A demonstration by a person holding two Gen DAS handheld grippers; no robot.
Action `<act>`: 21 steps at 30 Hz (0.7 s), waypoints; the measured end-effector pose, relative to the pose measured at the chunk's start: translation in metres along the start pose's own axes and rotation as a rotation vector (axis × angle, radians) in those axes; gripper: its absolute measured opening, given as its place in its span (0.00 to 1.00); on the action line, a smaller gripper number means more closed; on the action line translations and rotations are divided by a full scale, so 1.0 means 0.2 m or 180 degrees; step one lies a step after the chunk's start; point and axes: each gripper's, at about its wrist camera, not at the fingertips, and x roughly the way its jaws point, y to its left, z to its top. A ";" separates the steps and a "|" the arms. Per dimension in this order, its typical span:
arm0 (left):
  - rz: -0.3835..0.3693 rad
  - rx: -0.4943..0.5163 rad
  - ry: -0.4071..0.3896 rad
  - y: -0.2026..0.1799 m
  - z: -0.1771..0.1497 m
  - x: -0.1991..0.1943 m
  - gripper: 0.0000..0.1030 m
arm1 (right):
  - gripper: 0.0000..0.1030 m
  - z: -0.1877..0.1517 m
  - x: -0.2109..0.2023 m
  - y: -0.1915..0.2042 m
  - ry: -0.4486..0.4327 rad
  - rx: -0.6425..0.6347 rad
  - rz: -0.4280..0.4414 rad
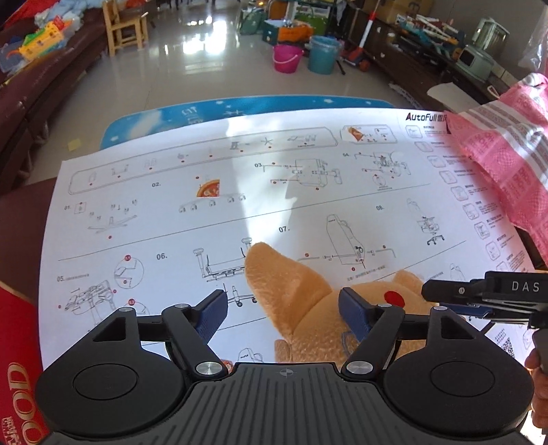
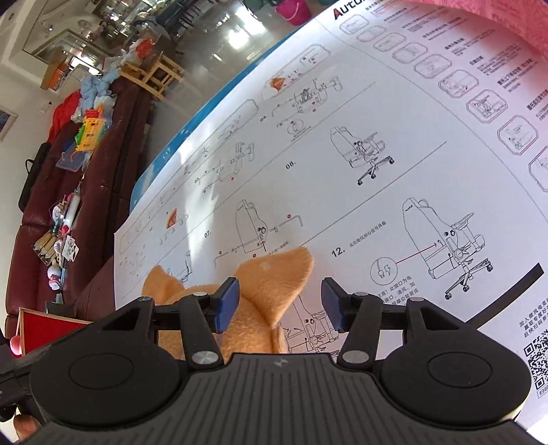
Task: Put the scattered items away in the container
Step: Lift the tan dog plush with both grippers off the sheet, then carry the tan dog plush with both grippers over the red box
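A tan plush toy [image 1: 291, 291] with pointed ears and a red dot lies on a large white instruction sheet [image 1: 308, 205]. My left gripper [image 1: 284, 315] is open, its blue pads standing on either side of one ear without pressing it. My right gripper [image 1: 445, 301] reaches in from the right, over the toy's far side. In the right wrist view the toy's other ear [image 2: 274, 274] stands between the open right gripper [image 2: 279, 304], with a gap at the right pad. The toy's lower body is hidden behind both grippers. A pink patterned bag [image 1: 507, 154] lies on the sheet's right side.
The sheet covers a blue table [image 1: 239, 106]. A red box [image 1: 17, 342] sits at the near left. A dark red sofa [image 2: 85, 205] strewn with toys runs along the left. A wooden chair [image 1: 125, 25] and buckets [image 1: 287, 58] stand on the tiled floor beyond.
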 end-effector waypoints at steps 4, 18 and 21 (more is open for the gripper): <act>0.0021 -0.0145 0.0040 0.02 0.01 0.08 0.80 | 0.56 0.00 0.07 0.00 0.0049 0.0166 0.0154; 0.0109 0.0010 0.0204 -0.09 -0.07 0.16 0.00 | 0.18 -0.06 0.13 0.13 0.0101 -0.0173 0.0211; 0.0258 0.0105 0.0157 -0.12 -0.08 0.12 0.00 | 0.16 -0.07 0.11 0.15 0.0064 -0.0241 0.0214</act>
